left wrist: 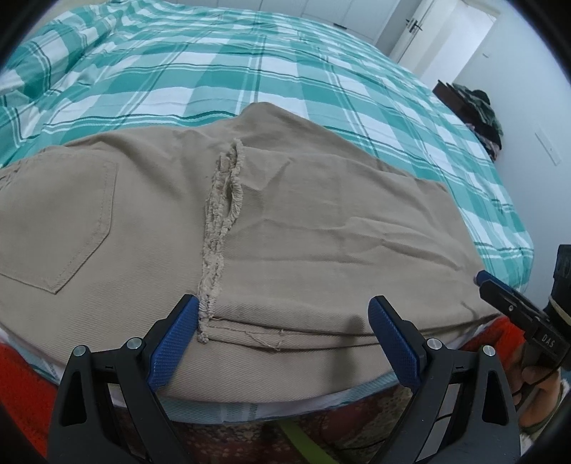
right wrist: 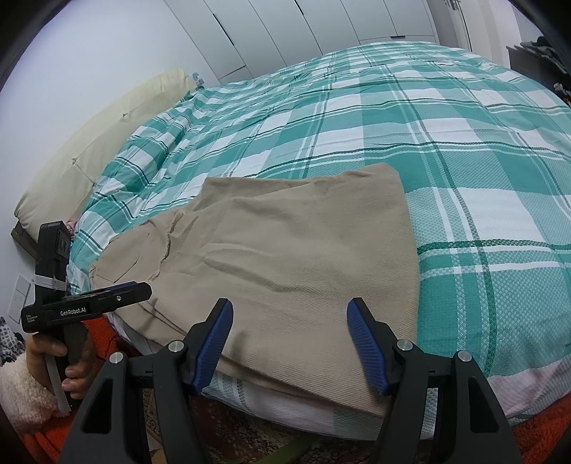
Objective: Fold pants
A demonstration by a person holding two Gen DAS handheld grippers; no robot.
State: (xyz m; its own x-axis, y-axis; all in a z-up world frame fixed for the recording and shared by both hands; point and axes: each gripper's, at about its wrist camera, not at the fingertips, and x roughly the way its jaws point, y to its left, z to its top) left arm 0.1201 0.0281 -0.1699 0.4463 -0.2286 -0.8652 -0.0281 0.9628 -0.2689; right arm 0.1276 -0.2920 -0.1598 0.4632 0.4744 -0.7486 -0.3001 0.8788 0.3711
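Tan pants [left wrist: 285, 221] lie flat on the checked bedspread [left wrist: 249, 71] at the near bed edge, already folded over: frayed hems [left wrist: 219, 214] sit on top of the seat by the back pocket [left wrist: 60, 217]. Left gripper [left wrist: 283, 342] spread wide over the near edge at the hems, grasping nothing. Right gripper [right wrist: 289, 342] likewise released, hovering over the folded end. Probably one more fold left, maybe smoothing; neither gripper has cloth yet.

Green-checked bedspread [right wrist: 446, 150], cream headboard [right wrist: 107, 142], perhaps wardrobe doors [right wrist: 285, 32].
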